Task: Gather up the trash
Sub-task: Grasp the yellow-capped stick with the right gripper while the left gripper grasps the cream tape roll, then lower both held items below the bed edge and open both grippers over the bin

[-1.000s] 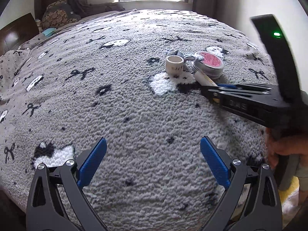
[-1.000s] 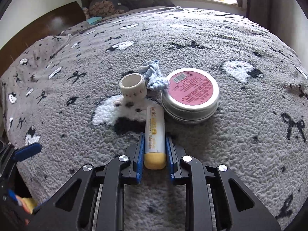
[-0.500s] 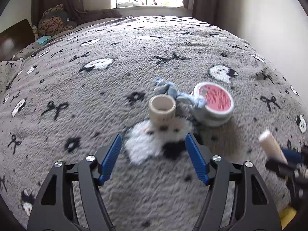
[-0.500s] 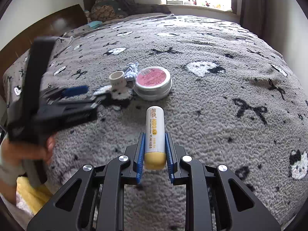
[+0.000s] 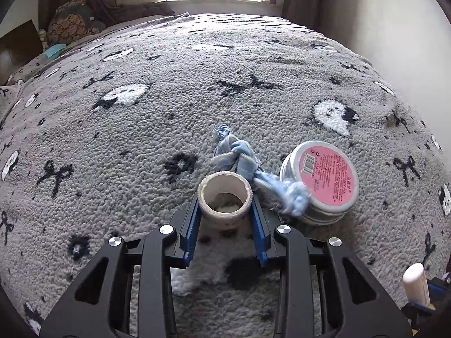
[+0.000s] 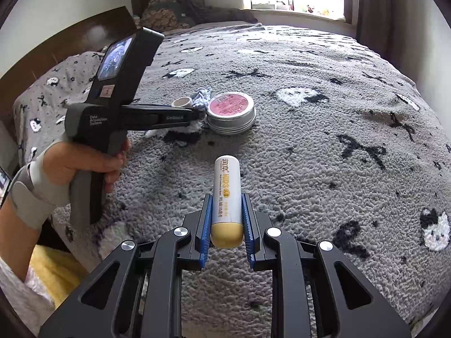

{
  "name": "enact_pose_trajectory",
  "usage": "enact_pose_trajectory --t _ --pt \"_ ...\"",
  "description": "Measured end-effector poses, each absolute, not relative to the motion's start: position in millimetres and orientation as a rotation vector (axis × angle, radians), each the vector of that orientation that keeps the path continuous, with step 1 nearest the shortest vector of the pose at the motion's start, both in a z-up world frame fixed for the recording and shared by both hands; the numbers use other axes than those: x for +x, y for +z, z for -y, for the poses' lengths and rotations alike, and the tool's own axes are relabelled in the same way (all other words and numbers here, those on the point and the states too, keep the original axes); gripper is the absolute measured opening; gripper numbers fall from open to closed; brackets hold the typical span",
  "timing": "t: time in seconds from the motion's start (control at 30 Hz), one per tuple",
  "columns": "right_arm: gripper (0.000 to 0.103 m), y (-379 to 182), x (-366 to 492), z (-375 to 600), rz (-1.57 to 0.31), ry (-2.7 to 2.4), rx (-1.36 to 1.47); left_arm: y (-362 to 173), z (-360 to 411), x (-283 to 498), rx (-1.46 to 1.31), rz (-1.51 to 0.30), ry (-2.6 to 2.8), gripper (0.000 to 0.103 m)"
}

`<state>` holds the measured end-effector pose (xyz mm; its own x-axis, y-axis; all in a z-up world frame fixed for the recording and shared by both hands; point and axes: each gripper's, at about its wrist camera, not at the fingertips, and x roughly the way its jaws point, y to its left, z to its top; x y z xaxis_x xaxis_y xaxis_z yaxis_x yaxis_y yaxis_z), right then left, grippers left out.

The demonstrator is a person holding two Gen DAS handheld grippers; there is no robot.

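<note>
Cardboard tape core (image 5: 224, 200) now sits between the closing left hand-held gripper (image 5: 224, 211).

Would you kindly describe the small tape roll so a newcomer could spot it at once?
On the grey patterned blanket, find the round tin with the pink label. Just left of it, past a tangle of blue cloth, the tape roll stands between the left gripper fingers: the only hollow, cream ring there.

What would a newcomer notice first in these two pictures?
The right gripper holds a white and yellow tube above the grey blanket. The left gripper has been closing around a small tape roll. Beside the roll lie a blue rag and a pink-topped tin.
</note>
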<state>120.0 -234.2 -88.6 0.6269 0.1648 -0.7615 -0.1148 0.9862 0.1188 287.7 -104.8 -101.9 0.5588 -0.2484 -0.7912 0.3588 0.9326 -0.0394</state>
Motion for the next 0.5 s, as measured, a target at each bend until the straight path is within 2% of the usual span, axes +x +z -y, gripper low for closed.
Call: enact_pose_trajectory --t 0.5 --pt "0.021 -80.2 58.6 229.8 -0.790 0.190 0.056 -65.7 33.9 182.8 0.131 -0.809 -0.398 0.031"
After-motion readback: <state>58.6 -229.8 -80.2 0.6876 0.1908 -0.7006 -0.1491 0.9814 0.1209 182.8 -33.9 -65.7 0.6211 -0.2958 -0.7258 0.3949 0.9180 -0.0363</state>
